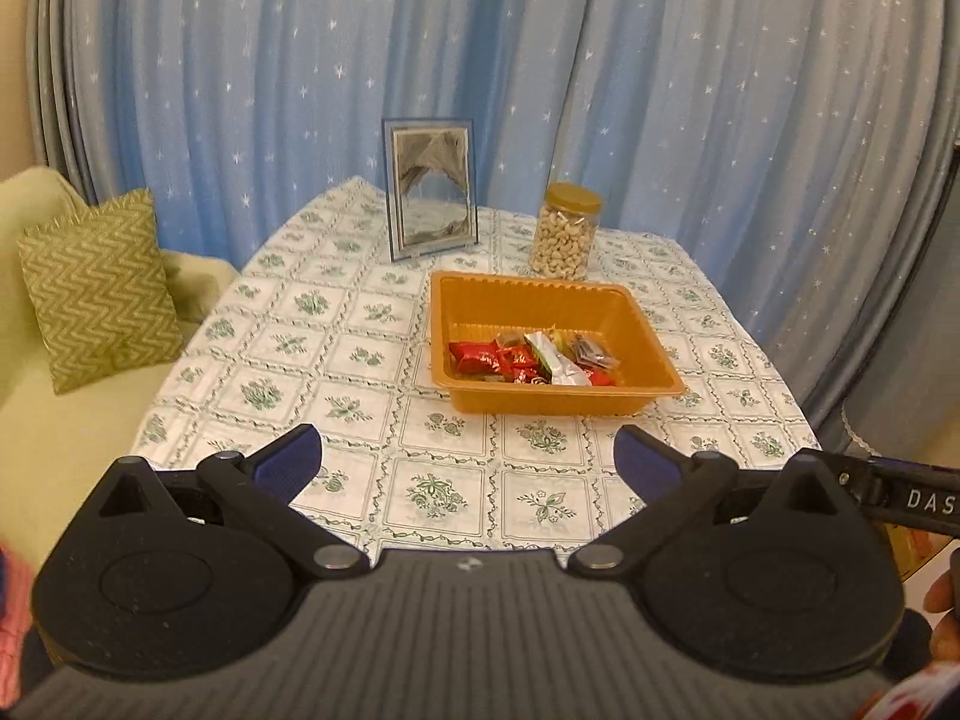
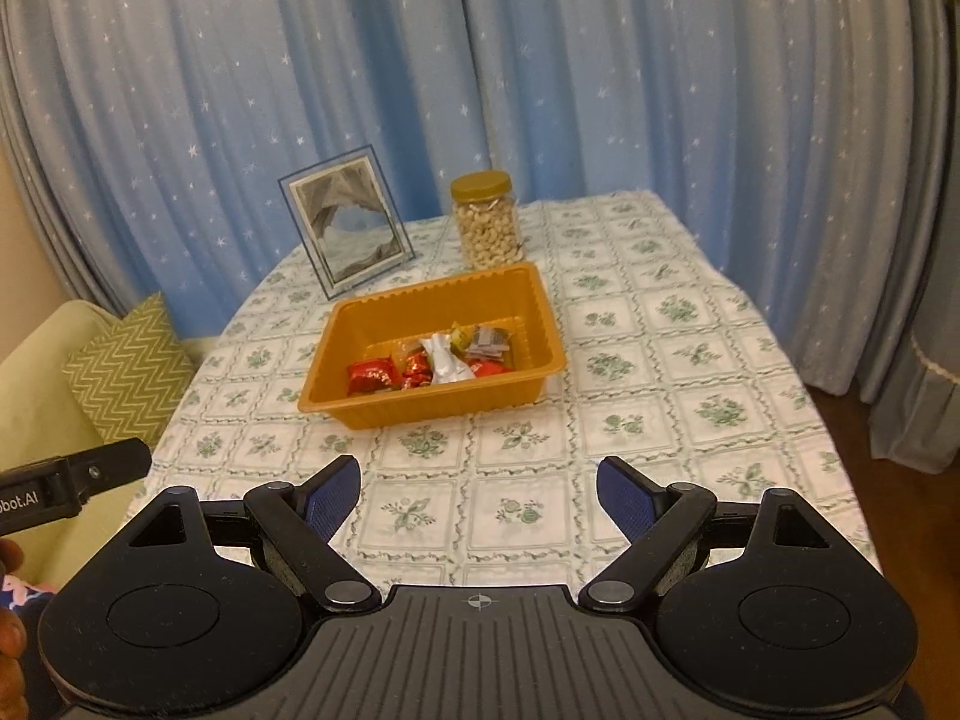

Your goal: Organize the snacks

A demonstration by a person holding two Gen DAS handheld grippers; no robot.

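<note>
Several red, silver wrapped snacks in orange tray, both hand-held grippers wide, empty

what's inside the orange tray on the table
The orange tray holds wrapped snacks bunched at its near end: red packets, a silver one, a dark one. The far half is bare. Anything beneath the pile is hidden.

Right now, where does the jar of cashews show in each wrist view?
Left wrist: jar of cashews stands right of centre, behind the orange tray, at its far right corner.
Right wrist: jar sits at centre, just behind the tray's far right corner.
Shared landmark: the picture frame, left of the jar.
</note>
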